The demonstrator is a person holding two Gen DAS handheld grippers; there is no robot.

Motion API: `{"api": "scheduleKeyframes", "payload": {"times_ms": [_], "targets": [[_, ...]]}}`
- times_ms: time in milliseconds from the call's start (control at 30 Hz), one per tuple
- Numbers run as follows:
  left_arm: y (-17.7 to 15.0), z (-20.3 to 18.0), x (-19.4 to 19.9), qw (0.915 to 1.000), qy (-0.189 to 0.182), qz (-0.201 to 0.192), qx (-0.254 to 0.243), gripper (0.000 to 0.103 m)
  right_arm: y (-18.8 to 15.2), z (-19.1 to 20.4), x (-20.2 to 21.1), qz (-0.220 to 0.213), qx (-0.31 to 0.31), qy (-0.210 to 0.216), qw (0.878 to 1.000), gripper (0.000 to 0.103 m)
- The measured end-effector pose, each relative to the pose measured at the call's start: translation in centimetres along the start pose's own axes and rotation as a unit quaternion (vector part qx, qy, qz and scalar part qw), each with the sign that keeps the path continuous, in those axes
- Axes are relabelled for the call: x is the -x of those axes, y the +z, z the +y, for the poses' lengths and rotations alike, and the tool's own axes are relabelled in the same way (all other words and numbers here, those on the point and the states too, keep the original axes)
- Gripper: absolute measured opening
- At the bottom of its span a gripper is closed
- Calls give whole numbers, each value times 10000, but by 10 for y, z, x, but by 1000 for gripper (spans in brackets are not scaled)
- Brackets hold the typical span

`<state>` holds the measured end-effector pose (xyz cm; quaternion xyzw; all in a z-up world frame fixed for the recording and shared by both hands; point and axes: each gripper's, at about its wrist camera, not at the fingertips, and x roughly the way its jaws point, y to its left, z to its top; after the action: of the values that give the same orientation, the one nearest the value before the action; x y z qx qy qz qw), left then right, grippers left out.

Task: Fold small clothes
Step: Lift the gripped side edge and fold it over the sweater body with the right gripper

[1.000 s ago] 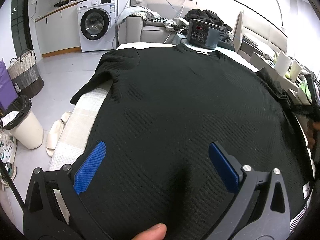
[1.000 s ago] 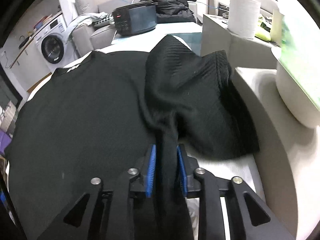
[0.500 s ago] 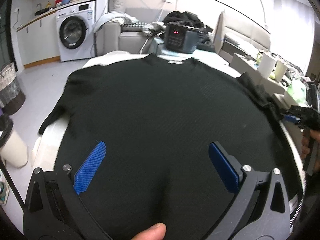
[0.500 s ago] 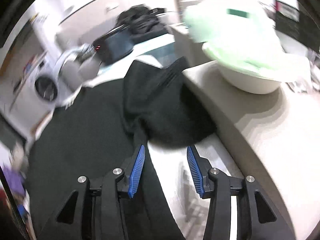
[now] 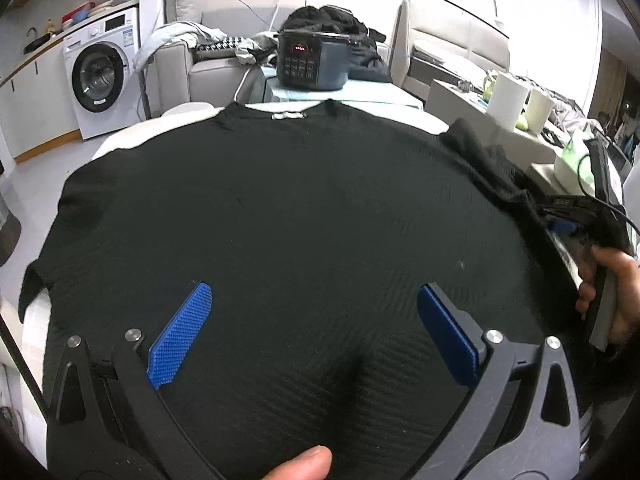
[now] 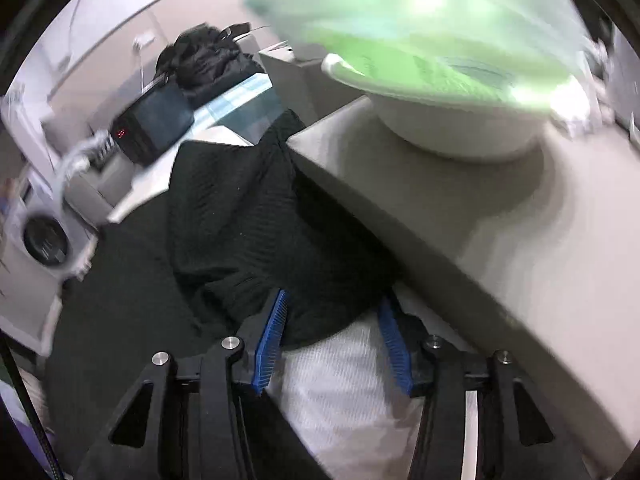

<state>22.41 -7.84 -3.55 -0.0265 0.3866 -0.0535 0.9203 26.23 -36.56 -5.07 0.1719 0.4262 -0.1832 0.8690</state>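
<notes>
A black knitted top lies spread flat on a white table, collar at the far side. My left gripper hovers open over its near hem, with nothing between the blue pads. A thumb shows at the bottom edge. At the table's right edge, my right gripper has its jaws opening. The bunched right sleeve lies loose between the tips, and the pads do not press on it. The left wrist view shows the right gripper and the hand that holds it beside that sleeve.
A grey counter stands close on the right, bearing a white bowl under a green bag and paper rolls. Behind the collar sits a dark appliance with a red display. A washing machine stands far left.
The right jaws were shut on a strip of the sleeve and have spread apart, letting it go; that gripper rolled and swung toward the counter. The left gripper slid rightward over the top, still open.
</notes>
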Motion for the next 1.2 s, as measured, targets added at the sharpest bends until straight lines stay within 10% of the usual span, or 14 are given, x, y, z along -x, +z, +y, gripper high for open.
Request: {"api": "scheduleKeyframes", "payload": {"times_ms": [133, 467, 667, 900, 1200], "targets": [[-8, 4, -12, 9999, 25, 111, -19, 102, -3, 11, -4, -127, 584, -214, 9980, 6], [-9, 46, 9, 9987, 124, -40, 483, 102, 22, 38, 49, -1167, 1322, 653, 9822, 4], [-9, 92, 32, 9954, 489, -189, 803, 102, 25, 103, 87, -1516, 2606, 2021, 9318, 4], [-21, 147, 54, 9879, 921, -227, 1227, 102, -41, 164, 79, -290, 4487, 2654, 8529, 29], [-43, 212, 61, 9741, 1502, -127, 1684, 102, -47, 131, 64, -160, 3723, 2449, 8951, 49]]}}
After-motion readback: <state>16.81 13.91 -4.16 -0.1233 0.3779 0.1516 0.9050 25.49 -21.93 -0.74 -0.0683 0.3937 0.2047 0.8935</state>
